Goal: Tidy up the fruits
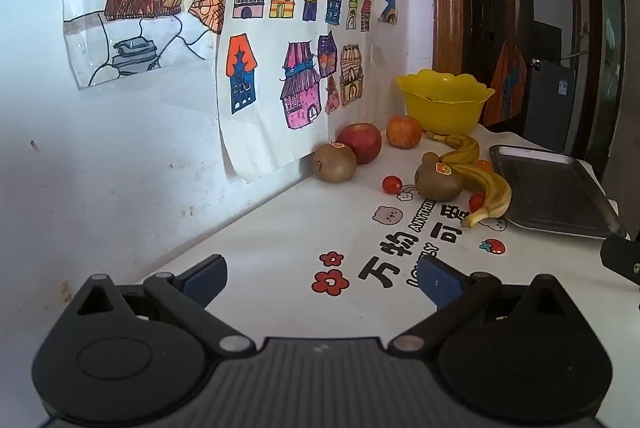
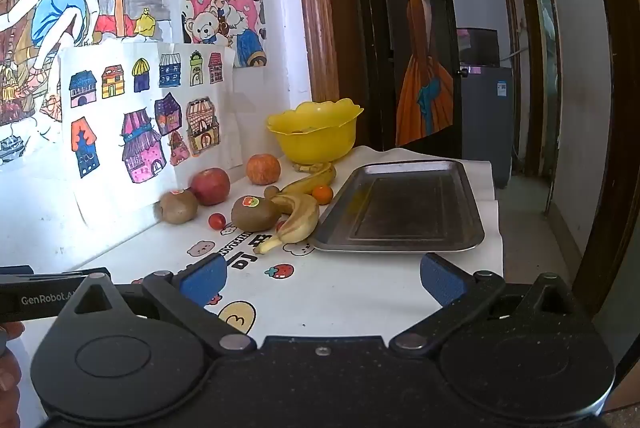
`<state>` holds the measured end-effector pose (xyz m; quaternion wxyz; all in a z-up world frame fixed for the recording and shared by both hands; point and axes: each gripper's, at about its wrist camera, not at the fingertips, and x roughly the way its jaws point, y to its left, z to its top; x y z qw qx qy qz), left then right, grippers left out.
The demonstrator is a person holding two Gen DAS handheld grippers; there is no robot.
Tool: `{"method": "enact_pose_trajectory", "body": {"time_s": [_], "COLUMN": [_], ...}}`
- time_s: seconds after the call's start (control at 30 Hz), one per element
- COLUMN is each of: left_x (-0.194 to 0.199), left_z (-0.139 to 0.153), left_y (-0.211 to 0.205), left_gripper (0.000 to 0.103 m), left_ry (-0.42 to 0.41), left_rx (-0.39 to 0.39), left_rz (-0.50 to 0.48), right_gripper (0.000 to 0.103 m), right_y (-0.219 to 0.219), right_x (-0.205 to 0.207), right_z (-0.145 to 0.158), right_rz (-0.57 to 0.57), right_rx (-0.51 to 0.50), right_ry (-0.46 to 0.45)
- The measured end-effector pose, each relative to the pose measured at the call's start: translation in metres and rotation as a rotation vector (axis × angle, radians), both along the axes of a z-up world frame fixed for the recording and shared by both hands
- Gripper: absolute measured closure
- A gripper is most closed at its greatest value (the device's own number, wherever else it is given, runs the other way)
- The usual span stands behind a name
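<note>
Parted tongs [image 2: 322,278] face bare tray [image 2: 400,211], yellow bowl [image 2: 316,135].

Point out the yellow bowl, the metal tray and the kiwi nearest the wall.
yellow bowl [image 2: 316,143], right wrist view, front wall.
metal tray [image 2: 404,216], right wrist view, bare floor.
kiwi nearest the wall [image 1: 334,163], left wrist view, middle of skin.

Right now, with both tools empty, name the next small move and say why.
Probably advance the right tool toward the near banana. Its jaws stand open and empty, the banana lies closest to it, beside the bare metal tray, and no fruit is sorted yet. The left tool is open too, but farther back.
</note>
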<state>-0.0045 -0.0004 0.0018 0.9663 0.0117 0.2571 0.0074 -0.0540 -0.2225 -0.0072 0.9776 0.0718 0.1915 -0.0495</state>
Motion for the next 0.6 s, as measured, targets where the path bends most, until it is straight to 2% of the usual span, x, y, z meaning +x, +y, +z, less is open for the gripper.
{"method": "enact_pose_trajectory", "body": {"time_s": [0.6], "left_x": [-0.0002], "left_z": [-0.0006], "left_y": [0.0011], "left_gripper": [0.000], "left_ry": [0.005], "left_rx": [-0.006], "left_rz": [0.005], "right_gripper": [0.001], "right_y": [0.0011], "right_x": [0.0037], "right_z": [-0.0032], "right_rz": [-0.002], "right_rx": [-0.004], "right_ry": [0.036]}}
